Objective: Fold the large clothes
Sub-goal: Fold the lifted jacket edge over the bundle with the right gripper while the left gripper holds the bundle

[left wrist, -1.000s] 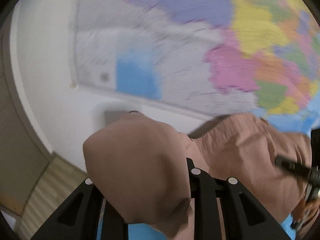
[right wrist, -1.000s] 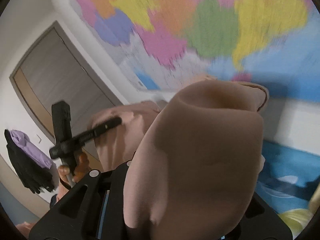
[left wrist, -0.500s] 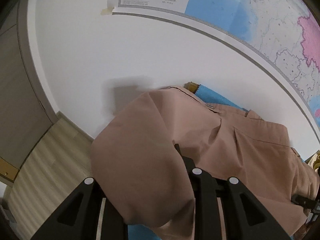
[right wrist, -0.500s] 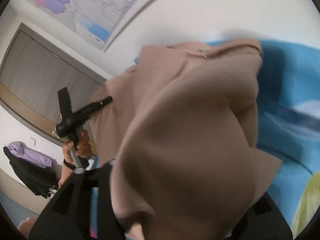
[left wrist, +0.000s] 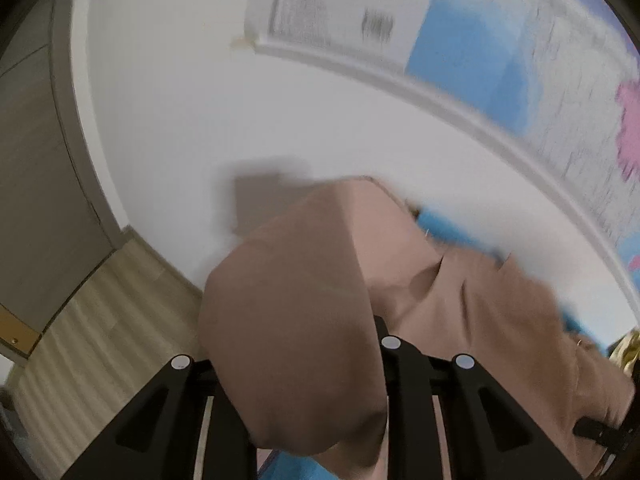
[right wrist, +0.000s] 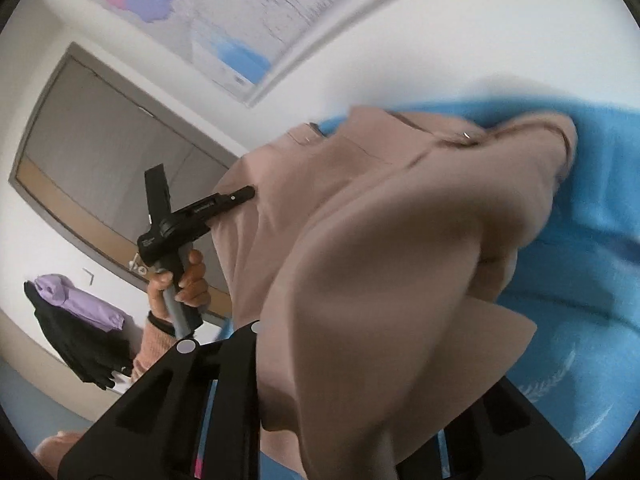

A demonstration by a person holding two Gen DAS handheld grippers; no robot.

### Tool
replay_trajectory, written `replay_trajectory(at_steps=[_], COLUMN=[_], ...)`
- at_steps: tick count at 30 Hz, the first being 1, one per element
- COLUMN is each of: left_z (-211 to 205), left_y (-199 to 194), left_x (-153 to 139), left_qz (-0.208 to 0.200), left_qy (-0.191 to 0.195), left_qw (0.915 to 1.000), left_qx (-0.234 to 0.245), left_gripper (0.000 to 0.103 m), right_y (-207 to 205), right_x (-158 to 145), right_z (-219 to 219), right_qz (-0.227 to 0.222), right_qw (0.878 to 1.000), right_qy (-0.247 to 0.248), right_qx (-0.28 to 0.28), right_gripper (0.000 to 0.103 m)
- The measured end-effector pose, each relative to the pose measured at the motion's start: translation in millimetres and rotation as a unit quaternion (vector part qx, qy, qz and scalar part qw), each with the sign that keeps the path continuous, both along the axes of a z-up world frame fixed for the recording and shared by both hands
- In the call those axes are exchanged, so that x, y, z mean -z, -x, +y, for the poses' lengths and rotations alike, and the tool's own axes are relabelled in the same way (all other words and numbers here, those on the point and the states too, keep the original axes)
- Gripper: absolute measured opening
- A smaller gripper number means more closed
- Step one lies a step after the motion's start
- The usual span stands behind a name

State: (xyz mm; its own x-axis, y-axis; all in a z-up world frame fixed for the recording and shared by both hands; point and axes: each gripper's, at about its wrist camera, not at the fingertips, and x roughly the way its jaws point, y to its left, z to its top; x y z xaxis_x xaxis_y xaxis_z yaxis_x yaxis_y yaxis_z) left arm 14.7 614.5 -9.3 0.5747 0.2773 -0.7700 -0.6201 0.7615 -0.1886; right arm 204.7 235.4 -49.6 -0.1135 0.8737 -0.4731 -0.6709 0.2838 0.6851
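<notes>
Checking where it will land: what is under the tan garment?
A blue sheet shows beneath the tan garment. Whatever lies under its middle is covered.

Honestly we can't read anything here. The wall map (left wrist: 460, 40) has a block of small print and what looks like a barcode at the top centre of the left wrist view, but it's all motion-blurred. In the right wrist view the left gripper (right wrist: 236, 196) has a tiny marking, too small to read.
</notes>
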Motion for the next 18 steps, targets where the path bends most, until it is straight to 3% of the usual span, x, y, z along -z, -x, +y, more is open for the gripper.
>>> replay_trajectory(at_steps=[2, 7, 13, 14, 18], left_z=[-4, -4, -19, -24, -38], left_y=[-3, -1, 10, 15, 39], left_x=[14, 18, 10, 7, -11], left_qz=[0.024, 0.032, 0.062, 0.067, 0.057], left_qy=[-0.012, -0.007, -0.060, -0.082, -0.131], left_qw=[0.9996, 0.9994, 0.9962, 0.9944, 0.9896], left_qx=[0.003, 0.007, 0.004, -0.002, -0.015], left_gripper=[0.024, 0.040, 0.066, 0.075, 0.077], right_y=[-4, -9, -15, -15, -6], right_x=[15, 32, 13, 10, -7], right_z=[-12, -41, -53, -45, -55], right_qz=[0.004, 0.025, -0.009, -0.014, -0.064], right_qw=[1.000, 0.998, 0.995, 0.995, 0.989], right_qy=[0.023, 0.052, 0.069, 0.071, 0.088], right_qx=[0.005, 0.029, 0.068, 0.072, 0.098], right_gripper=[0.023, 0.061, 0.070, 0.070, 0.070])
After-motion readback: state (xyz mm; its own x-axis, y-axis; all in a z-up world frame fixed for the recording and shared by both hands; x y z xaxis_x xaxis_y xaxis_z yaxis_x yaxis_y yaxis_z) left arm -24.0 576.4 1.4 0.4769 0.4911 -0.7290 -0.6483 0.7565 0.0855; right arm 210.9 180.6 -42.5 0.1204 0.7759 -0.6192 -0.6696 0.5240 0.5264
